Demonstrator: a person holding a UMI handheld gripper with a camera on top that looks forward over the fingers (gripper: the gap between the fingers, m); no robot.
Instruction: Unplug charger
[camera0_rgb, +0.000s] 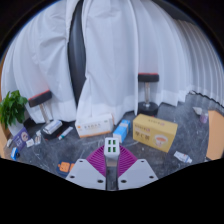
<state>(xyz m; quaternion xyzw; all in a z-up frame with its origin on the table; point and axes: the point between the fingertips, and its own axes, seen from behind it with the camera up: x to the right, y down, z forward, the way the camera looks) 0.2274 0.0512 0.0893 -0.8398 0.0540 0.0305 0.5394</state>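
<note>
Gripper view: charger (112, 147) between gripper (112, 163) fingers, pads touching.

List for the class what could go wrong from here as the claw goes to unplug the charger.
1. The claw has the white charger between its pink pads, but how firm the hold is cannot be seen; it may slip when pulled.
2. The socket is hidden, so a crooked pull could strain the plug.
3. A yellow box and a white box lie just beyond the fingers; a sudden release could send the claw into them.
</note>
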